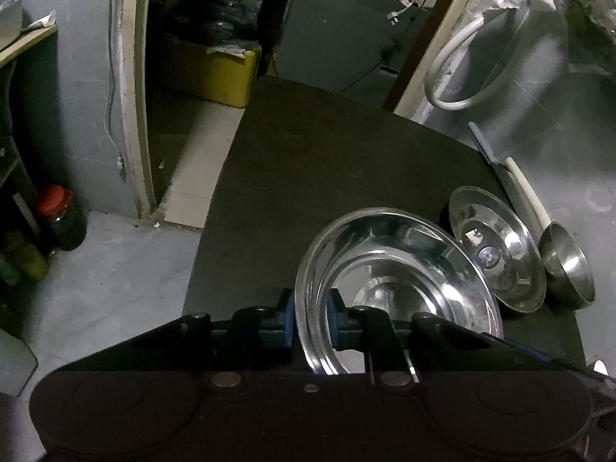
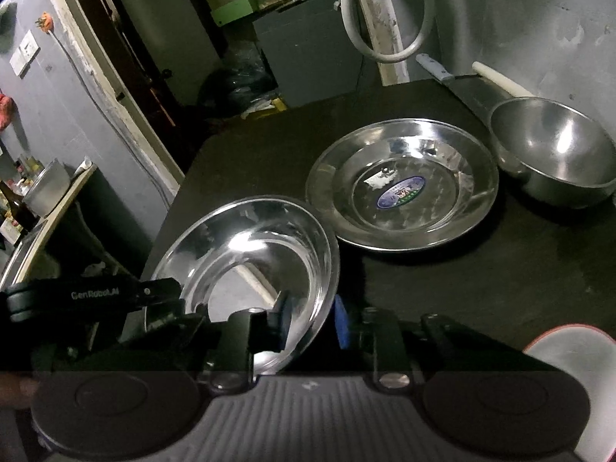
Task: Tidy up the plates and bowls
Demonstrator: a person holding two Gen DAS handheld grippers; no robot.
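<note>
Steel plate pinched at rim by both left gripper and right gripper, held tilted above dark table. Best levelled, then lowered onto stickered plate beside steel bowl, rims aligned before release.

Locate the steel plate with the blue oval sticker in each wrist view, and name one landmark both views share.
Left wrist view: the stickered plate sits lower right, between the held plate and the steel bowl.
Right wrist view: it lies centre, flat on the dark table.
Shared landmark: the white hose loop.
</note>
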